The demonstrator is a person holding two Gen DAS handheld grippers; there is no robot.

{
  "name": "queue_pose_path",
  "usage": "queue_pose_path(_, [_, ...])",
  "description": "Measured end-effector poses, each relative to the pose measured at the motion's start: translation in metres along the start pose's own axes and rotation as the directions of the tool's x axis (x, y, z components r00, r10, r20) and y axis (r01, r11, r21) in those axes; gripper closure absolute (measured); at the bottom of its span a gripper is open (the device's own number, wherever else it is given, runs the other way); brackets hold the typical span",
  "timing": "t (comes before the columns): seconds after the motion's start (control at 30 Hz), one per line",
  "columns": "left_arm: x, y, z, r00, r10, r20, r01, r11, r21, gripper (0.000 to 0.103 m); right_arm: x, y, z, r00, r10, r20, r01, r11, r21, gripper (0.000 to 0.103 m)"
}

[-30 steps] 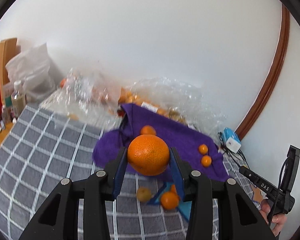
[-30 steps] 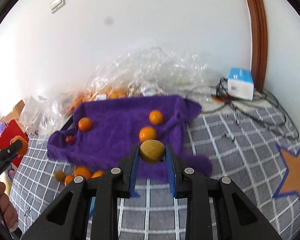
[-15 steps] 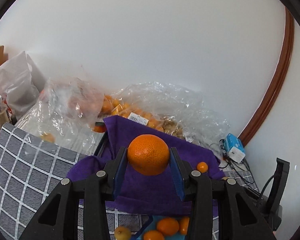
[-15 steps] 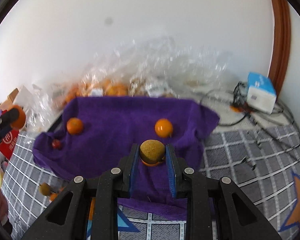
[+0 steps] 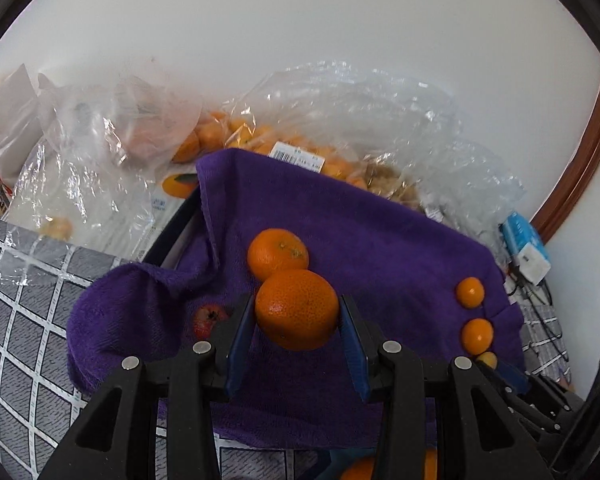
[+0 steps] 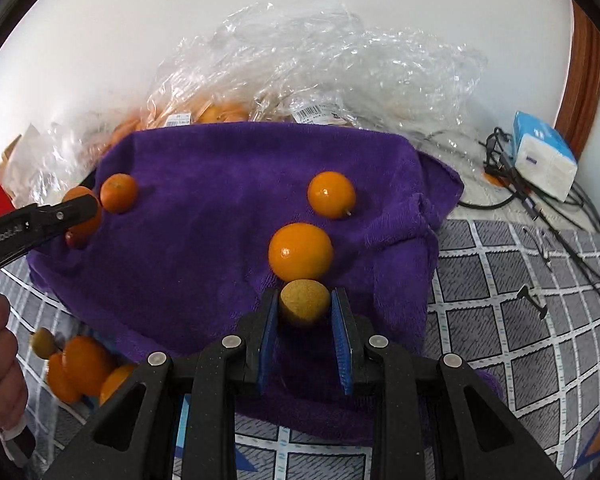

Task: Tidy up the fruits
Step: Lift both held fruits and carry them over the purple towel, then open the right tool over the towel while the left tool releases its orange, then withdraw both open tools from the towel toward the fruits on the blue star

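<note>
My left gripper [image 5: 297,314] is shut on a large orange [image 5: 297,309], held just above a purple towel [image 5: 364,240]. Right behind it a second orange [image 5: 278,254] lies on the towel, and a small red fruit [image 5: 209,319] sits to the left. Two small oranges [image 5: 470,292] [image 5: 477,336] lie at the towel's right side. My right gripper [image 6: 304,306] is shut on a small brownish-yellow fruit [image 6: 304,305], low over the towel [image 6: 204,240] and just in front of a small orange [image 6: 301,252]; another small orange [image 6: 332,194] lies behind that.
Clear plastic bags of oranges [image 5: 260,136] crowd the wall behind the towel. A blue and white box [image 6: 544,160] and black cables [image 6: 556,216] sit at the right. Several loose fruits [image 6: 80,366] lie on the grey checked cloth [image 6: 512,304] at the left, near a hand [image 6: 0,360].
Both grippers have moved forward and down over the purple towel, each keeping its fruit. The towel and its fruits now look much closer in both views.
</note>
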State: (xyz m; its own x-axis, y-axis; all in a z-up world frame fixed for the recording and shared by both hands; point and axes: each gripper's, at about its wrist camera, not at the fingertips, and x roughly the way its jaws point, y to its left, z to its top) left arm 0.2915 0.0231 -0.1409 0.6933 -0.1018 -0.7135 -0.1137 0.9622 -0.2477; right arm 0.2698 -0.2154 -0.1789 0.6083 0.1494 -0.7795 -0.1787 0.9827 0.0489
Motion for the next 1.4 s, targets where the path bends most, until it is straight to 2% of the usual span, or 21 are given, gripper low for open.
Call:
queue_pose_path(0.2, [0.009, -0.002, -0.006, 0.999, 0.045, -0.017, -0.045, 0.999, 0.028, 0.063, -0.001, 0.000, -0.002, 1.000, -0.020, 0.014, 0.021, 1.000, -0.007, 0.077])
queue_pose_path(0.4, [0.010, -0.002, -0.005, 0.998, 0.045, -0.041, -0.044, 0.998, 0.045, 0.063, -0.003, 0.002, -0.002, 0.999, -0.032, 0.025, 0.032, 0.999, -0.018, 0.075])
queue_pose_path(0.47, [0.008, -0.001, -0.004, 0.997, 0.049, -0.057, -0.047, 0.998, 0.038, 0.061, -0.005, 0.003, -0.002, 0.999, -0.036, 0.035, 0.037, 0.999, -0.025, 0.071])
queue_pose_path(0.53, [0.002, 0.001, -0.001, 0.998, 0.043, -0.049, -0.041, 0.999, 0.029, 0.057, -0.009, 0.004, -0.003, 0.997, -0.053, 0.059, 0.055, 0.998, -0.036, 0.054])
queue_pose_path(0.57, [-0.001, 0.001, 0.000, 0.998, 0.042, -0.044, -0.041, 0.999, 0.025, 0.055, -0.012, 0.005, -0.003, 0.995, -0.064, 0.079, 0.068, 0.997, -0.043, 0.052])
queue_pose_path(0.73, [-0.022, 0.008, 0.001, 0.998, 0.049, -0.033, -0.049, 0.999, 0.005, 0.049, -0.025, 0.007, 0.000, 0.988, -0.079, 0.135, 0.086, 0.995, -0.048, 0.052])
queue_pose_path(0.9, [-0.047, 0.013, -0.009, 0.993, 0.114, -0.011, -0.113, 0.991, 0.071, 0.049, -0.042, 0.008, 0.004, 0.979, -0.083, 0.187, 0.089, 0.996, -0.026, 0.052])
queue_pose_path(1.1, [-0.079, 0.023, -0.028, 0.992, 0.121, 0.024, -0.123, 0.985, 0.119, 0.049, -0.072, 0.018, 0.002, 0.975, -0.075, 0.210, 0.079, 0.997, -0.009, 0.052])
queue_pose_path(1.3, [-0.097, 0.032, -0.046, 0.993, 0.115, 0.033, -0.117, 0.988, 0.099, 0.049, -0.105, 0.033, -0.021, 0.975, 0.018, 0.220, -0.014, 1.000, -0.021, 0.052])
queue_pose_path(1.4, [-0.103, 0.035, -0.058, 0.990, 0.133, 0.038, -0.136, 0.986, 0.101, 0.049, -0.116, 0.035, -0.032, 0.976, 0.002, 0.219, -0.002, 1.000, -0.003, 0.042])
